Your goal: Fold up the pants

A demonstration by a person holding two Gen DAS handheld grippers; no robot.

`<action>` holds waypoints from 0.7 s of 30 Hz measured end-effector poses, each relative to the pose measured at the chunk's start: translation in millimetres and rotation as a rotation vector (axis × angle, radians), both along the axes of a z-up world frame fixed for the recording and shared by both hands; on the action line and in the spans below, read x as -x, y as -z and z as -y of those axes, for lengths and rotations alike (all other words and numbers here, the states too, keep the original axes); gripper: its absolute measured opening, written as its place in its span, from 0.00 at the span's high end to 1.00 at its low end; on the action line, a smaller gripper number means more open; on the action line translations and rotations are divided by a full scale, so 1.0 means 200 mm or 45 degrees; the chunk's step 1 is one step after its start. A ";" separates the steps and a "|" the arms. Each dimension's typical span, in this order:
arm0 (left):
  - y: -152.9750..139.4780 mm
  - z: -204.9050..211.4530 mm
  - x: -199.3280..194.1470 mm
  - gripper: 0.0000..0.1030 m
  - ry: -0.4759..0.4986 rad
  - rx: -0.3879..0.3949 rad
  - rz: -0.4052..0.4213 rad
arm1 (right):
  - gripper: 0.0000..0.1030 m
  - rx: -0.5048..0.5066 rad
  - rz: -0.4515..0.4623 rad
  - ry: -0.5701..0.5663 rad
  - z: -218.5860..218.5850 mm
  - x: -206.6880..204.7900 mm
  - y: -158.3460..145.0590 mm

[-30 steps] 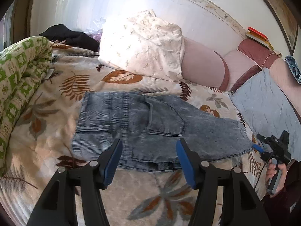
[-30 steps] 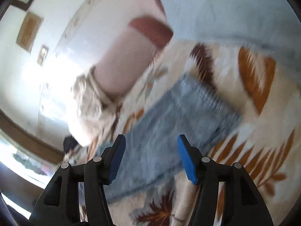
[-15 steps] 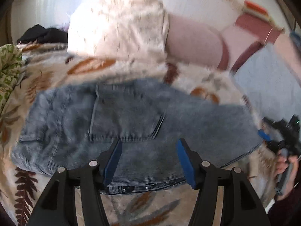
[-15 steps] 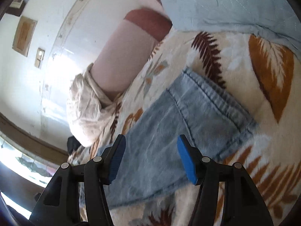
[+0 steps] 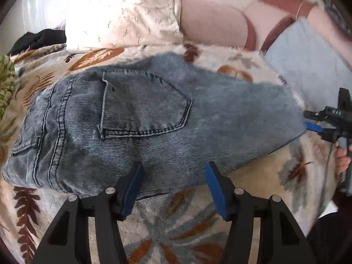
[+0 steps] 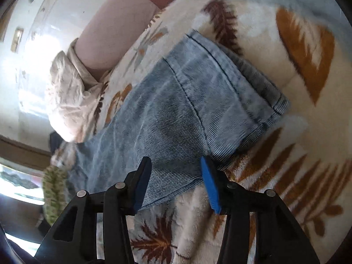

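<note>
Blue acid-wash jeans (image 5: 154, 118) lie flat on a leaf-patterned blanket (image 5: 187, 226), back pocket up, waistband at the left and leg hem at the right. My left gripper (image 5: 173, 171) hovers open over the near edge of the seat, nothing pinched between its blue pads. In the right wrist view the leg end (image 6: 198, 101) fills the middle, hem (image 6: 264, 101) to the right. My right gripper (image 6: 176, 167) straddles the leg's near edge, its jaws closing with the fabric lying under and between them, not pressed. It also shows as the right gripper (image 5: 309, 122) at the hem, held by a hand (image 5: 342, 160).
A cream printed pillow (image 5: 123, 15) and pink bolsters (image 5: 213, 26) line the wall behind the jeans. A grey-blue cloth (image 5: 312, 66) lies at the right, a black garment (image 5: 37, 39) and a green quilt (image 5: 6, 77) at the left.
The left gripper has come down and closer to the jeans, which now fill its view. The right gripper has dropped toward the leg's near edge and its jaws have narrowed.
</note>
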State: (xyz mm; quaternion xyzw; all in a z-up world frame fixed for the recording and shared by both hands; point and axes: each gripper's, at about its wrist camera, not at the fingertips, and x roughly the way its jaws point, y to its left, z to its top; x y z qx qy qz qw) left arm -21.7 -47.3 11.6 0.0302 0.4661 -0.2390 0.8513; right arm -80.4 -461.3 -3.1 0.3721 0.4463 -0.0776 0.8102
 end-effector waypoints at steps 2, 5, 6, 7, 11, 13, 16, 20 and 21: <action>-0.06 -0.05 0.00 0.41 0.010 0.082 0.034 | 0.53 0.031 0.113 -0.140 -0.14 -0.06 -0.11; -0.13 -0.08 0.02 0.41 0.050 0.143 0.151 | 0.53 -0.007 0.198 -0.317 -0.39 -0.22 -0.21; -0.15 -0.10 0.03 0.40 0.068 0.150 0.193 | 0.52 -0.002 0.207 -0.365 -0.47 -0.29 -0.22; -0.14 -0.11 0.03 0.39 0.084 0.154 0.217 | 0.52 0.005 0.202 -0.410 -0.55 -0.37 -0.23; -0.04 -0.11 -0.04 0.39 0.095 0.105 0.096 | 0.49 0.090 0.160 -0.531 -0.88 -0.74 -0.25; -0.02 -0.10 -0.06 0.39 0.088 0.103 0.073 | 0.46 0.165 0.132 -0.585 -1.03 -0.92 -0.26; -0.01 -0.08 -0.07 0.39 0.099 0.082 0.090 | 0.46 0.248 0.049 -0.658 -1.23 -1.12 -0.20; 0.02 -0.09 -0.07 0.39 0.104 0.079 0.039 | 0.56 0.275 -0.196 -0.725 -1.39 -1.29 0.00; 0.02 -0.09 -0.08 0.39 0.106 0.081 0.033 | 0.60 0.273 -0.230 -0.724 -1.40 -1.32 0.05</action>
